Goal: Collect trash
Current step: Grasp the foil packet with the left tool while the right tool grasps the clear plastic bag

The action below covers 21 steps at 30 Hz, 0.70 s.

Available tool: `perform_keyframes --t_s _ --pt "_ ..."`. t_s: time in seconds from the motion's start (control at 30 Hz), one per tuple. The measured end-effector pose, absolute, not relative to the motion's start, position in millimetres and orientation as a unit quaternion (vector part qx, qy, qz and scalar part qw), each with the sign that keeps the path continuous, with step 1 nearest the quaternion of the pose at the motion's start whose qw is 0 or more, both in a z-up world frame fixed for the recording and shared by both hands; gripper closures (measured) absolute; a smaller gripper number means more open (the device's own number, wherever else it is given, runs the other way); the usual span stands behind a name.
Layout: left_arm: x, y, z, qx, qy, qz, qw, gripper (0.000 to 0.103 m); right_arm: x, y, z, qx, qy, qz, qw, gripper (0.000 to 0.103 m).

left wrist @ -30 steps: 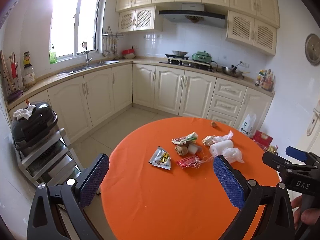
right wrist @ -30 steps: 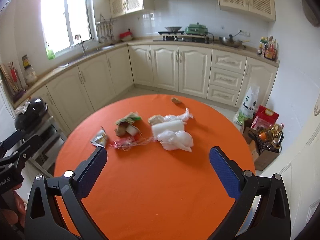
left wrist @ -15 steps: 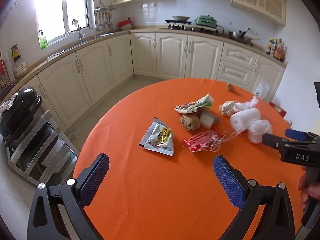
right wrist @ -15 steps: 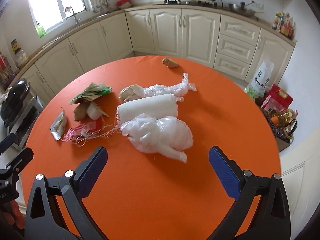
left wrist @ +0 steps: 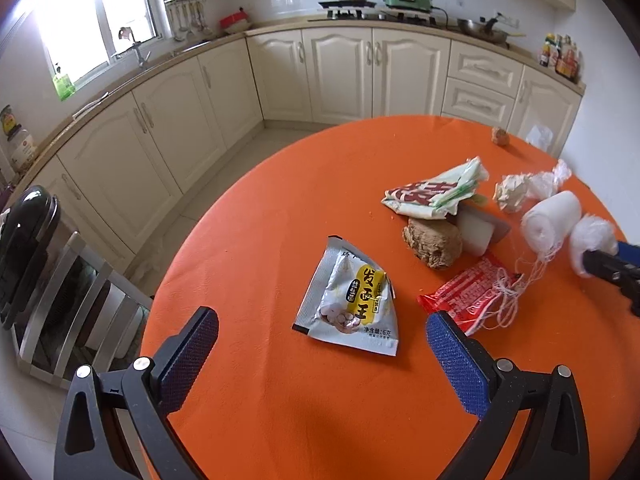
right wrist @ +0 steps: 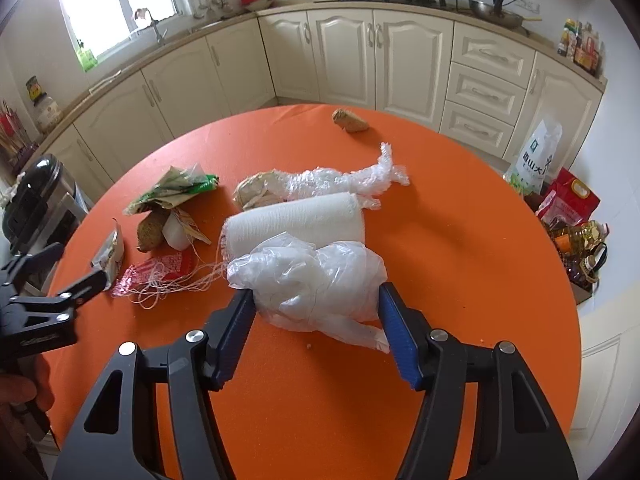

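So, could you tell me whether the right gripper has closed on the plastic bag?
Cannot tell: right gripper brackets the crumpled plastic bag, pads at its sides.
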State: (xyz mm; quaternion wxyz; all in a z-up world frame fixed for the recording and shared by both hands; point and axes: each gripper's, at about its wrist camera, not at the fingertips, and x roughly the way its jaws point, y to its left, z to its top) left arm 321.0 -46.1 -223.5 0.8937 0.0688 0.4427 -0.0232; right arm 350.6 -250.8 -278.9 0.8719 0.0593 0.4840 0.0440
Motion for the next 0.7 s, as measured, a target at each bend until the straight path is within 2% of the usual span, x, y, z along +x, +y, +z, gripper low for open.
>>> perform_keyframes --t_s 0.1,0.17,0.2,0.23,0.4,0.43,0.5,0.57,0.7 --pt "348 -47 -230 0.079 0.448 -0.021 0.890 0.003 342 -255 -268 0.063 0.476 0.042 0.876 0.040" --pt "361 -46 -232 0.074 0.448 -0.025 0.891 0.018 336 -259 -263 0.070 0.474 0.043 0.877 0.040" --pt "369 -45 -234 0.065 0.451 -0.030 0.890 0.037 332 -261 -260 0.072 0.473 0.042 0.877 0.040" --pt "376 -43 -236 0.056 0.456 -0.036 0.887 0.049 328 -262 -259 0.074 0.471 0.041 0.878 0.040" --pt "397 -33 -240 0.038 0.438 -0.059 0.896 0.063 312 -274 -258 0.088 0.472 0.035 0.876 0.040" --pt "399 -31 -240 0.030 0.434 -0.066 0.898 0.070 308 -276 -258 0.091 0.473 0.032 0.876 0.040" --pt "404 -25 -239 0.022 0.428 -0.076 0.900 0.077 299 -280 -259 0.094 0.474 0.029 0.875 0.040" --pt "408 -23 -241 0.020 0.431 -0.079 0.899 0.090 293 -284 -259 0.101 0.474 0.027 0.874 0.040" --pt "415 -27 -250 0.033 0.439 -0.079 0.894 0.088 281 -288 -258 0.106 0.474 0.024 0.874 0.040"
